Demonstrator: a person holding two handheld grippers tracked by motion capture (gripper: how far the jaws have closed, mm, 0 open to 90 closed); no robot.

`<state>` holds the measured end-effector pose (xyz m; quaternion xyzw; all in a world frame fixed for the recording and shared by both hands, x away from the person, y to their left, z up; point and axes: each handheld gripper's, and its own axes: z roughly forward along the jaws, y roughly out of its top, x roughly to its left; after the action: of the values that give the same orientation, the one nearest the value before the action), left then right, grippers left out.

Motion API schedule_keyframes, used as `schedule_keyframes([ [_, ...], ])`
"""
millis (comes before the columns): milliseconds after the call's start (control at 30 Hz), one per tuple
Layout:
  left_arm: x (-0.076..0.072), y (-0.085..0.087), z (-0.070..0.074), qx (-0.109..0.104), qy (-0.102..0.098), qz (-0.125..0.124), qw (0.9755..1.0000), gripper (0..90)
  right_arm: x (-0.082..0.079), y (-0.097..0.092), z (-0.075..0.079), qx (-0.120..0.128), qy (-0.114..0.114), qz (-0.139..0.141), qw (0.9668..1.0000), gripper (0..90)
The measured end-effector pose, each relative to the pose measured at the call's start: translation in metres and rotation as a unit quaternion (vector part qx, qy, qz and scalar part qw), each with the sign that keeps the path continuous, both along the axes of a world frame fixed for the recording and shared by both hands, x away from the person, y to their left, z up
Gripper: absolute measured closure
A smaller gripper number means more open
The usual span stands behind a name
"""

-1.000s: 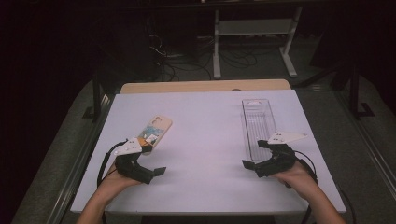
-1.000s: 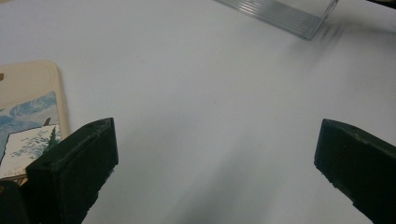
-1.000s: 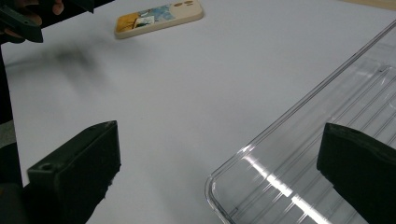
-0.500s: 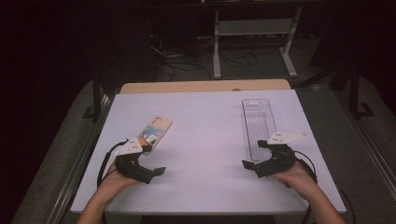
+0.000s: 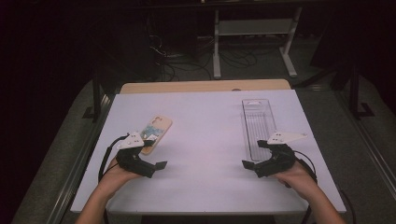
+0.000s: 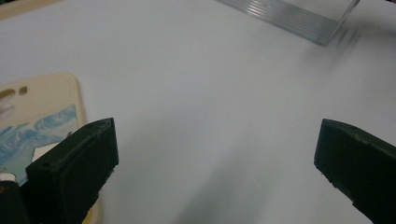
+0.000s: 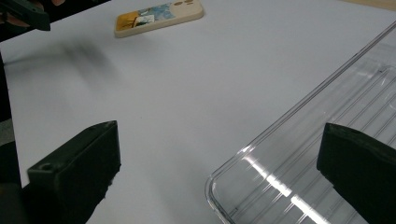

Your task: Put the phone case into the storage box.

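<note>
A cream phone case (image 5: 155, 132) with a blue and orange picture lies flat on the left half of the white table (image 5: 205, 121). A long clear plastic tray (image 5: 258, 122) stands empty on the right half. My left gripper (image 5: 152, 155) rests open just in front of the case. In the left gripper view the case (image 6: 39, 116) lies beside and partly behind the left jaw, with nothing between the fingers (image 6: 74, 172). My right gripper (image 5: 256, 154) is open at the tray's near end. The tray's corner (image 7: 322, 140) sits between its jaws without touching either.
The far strip of the table top is bare wood (image 5: 201, 87). Beyond it are a dark floor, cables and a metal stand (image 5: 252, 32). In the right gripper view the phone case (image 7: 159, 16) lies far off, and the left gripper's jaw (image 7: 23, 11) shows at top left.
</note>
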<state>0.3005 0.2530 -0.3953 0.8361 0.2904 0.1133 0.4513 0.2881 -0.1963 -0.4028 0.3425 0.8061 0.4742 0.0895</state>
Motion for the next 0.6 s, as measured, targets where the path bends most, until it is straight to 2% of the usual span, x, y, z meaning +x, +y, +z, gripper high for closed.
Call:
schedule_keyframes([
  [367,0.018,0.003,0.017,-0.012,-0.011,0.02,0.9997,0.0,0.0,0.0,0.0,0.0,0.0,-0.001,1.0,0.0],
  [600,0.031,-0.001,0.026,-0.019,-0.017,0.033,0.9991,0.0,0.0,0.0,0.0,0.0,0.0,-0.001,1.0,0.0],
])
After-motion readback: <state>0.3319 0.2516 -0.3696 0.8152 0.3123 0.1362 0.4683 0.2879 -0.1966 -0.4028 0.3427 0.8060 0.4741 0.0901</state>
